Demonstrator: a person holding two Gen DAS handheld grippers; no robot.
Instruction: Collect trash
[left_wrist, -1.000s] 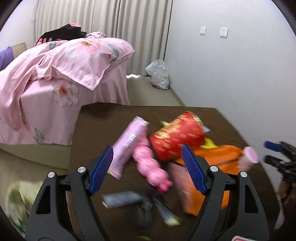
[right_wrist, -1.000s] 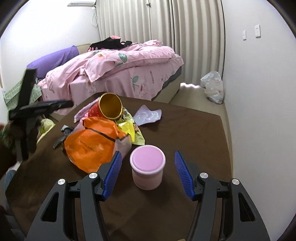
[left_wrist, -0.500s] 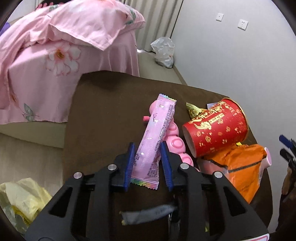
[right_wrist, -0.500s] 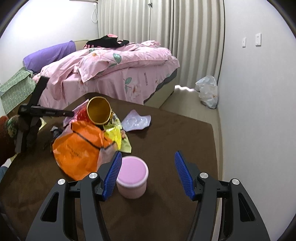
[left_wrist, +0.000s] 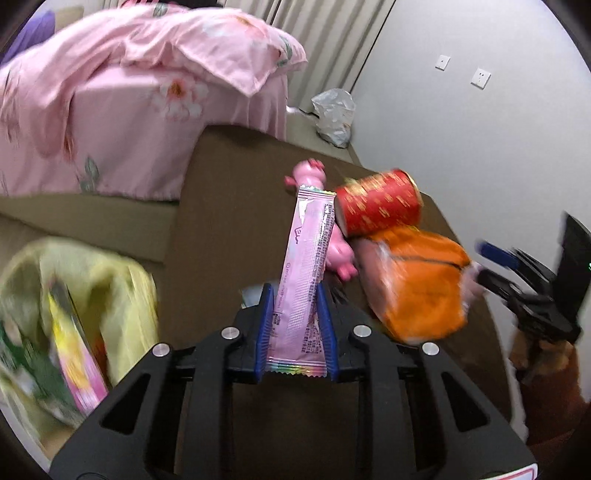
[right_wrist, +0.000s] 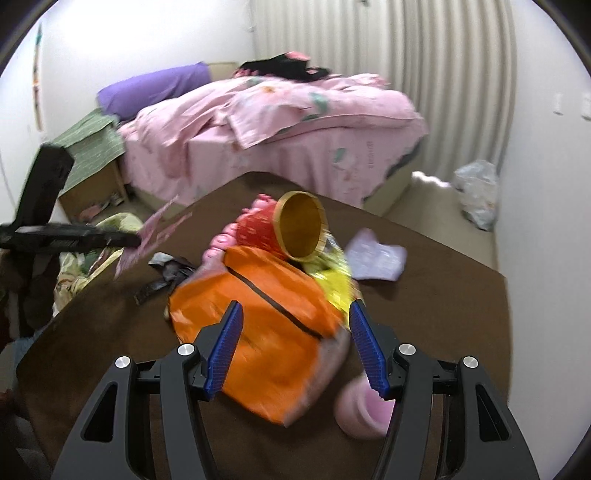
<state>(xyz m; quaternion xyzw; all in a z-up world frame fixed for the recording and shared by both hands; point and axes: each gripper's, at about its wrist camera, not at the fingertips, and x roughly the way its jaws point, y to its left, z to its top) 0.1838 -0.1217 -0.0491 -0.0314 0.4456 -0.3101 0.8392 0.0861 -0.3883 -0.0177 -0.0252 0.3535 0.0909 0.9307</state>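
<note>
**Trash collection: one wrapper lifted, most items outstanding**

Between the blue pads of the left tool (left_wrist: 295, 332), a long pink wrapper (left_wrist: 306, 266) is pinched by its lower end; the jaws are closing the last little way onto it. The wrapper is held upright, its free end raised above the counter (left_wrist: 221, 206), and is judged ready for carrying to the yellow trash bag (left_wrist: 85, 295) seen on the floor below the counter's left edge. Packaging is already visible in that bag, so part of the task is judged done.

Items left on the counter:
- red paper cup (right_wrist: 291, 229), lying on its side, mouth toward the right tool
- orange bag (right_wrist: 266, 332), crumpled, touching the cup
- pink pig toy (left_wrist: 332, 251), partly hidden behind the wrapper; whether it counts as trash cannot be told
- yellow wrapper (right_wrist: 336, 284), tucked beside the orange bag
- pale plastic scrap (right_wrist: 376, 258), apart from the pile
- dark wrappers (right_wrist: 162, 277), near the counter's left edge
- pink lidded cup (right_wrist: 362, 413), just under the right pad

The right tool (right_wrist: 295, 347) is spread wide and empty, with the orange bag framed between its pads but not touched.
</note>
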